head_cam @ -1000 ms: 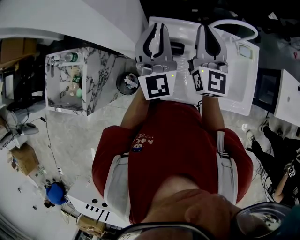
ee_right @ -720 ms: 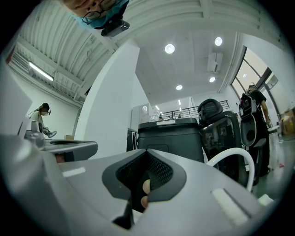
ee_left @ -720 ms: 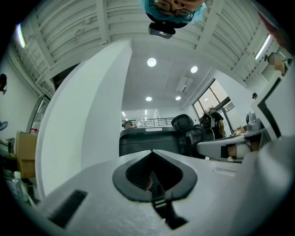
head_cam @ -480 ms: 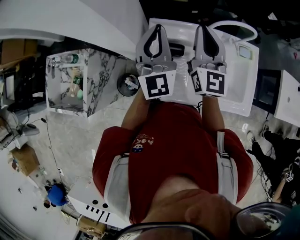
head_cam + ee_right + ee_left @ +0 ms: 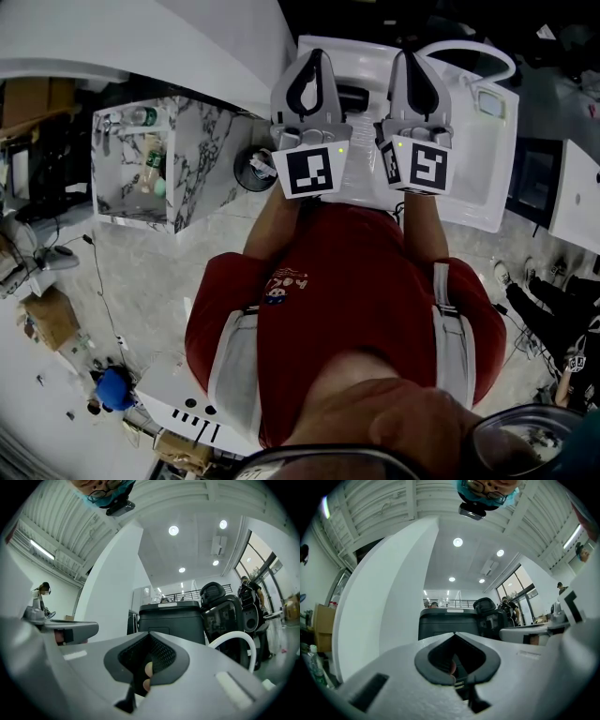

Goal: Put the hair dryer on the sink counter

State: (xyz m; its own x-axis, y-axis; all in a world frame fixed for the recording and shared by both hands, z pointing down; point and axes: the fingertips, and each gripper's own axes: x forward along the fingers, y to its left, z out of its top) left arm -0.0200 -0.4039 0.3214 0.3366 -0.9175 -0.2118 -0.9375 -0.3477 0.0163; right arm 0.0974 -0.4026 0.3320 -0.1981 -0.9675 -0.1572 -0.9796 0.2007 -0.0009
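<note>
Left tongs (image 5: 316, 53) clenched, empty; right tongs (image 5: 413, 54) clenched, empty; both above the white sink bench (image 5: 487, 178); marble cabinet (image 5: 202, 159) on pale stone floor (image 5: 141, 272); hair dryer's place unclear.

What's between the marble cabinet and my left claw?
A round black bin on the floor, with pale litter inside; the head view shows it.

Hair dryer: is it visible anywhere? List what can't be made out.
Hair dryer: not identifiable in any view.
White counter, head view: middle hidden by left gripper and right gripper.
Gripper views: aimed at the ceiling; own jaws block everything lower.
Bottles in marble cabinet, head view: too small to identify.
</note>
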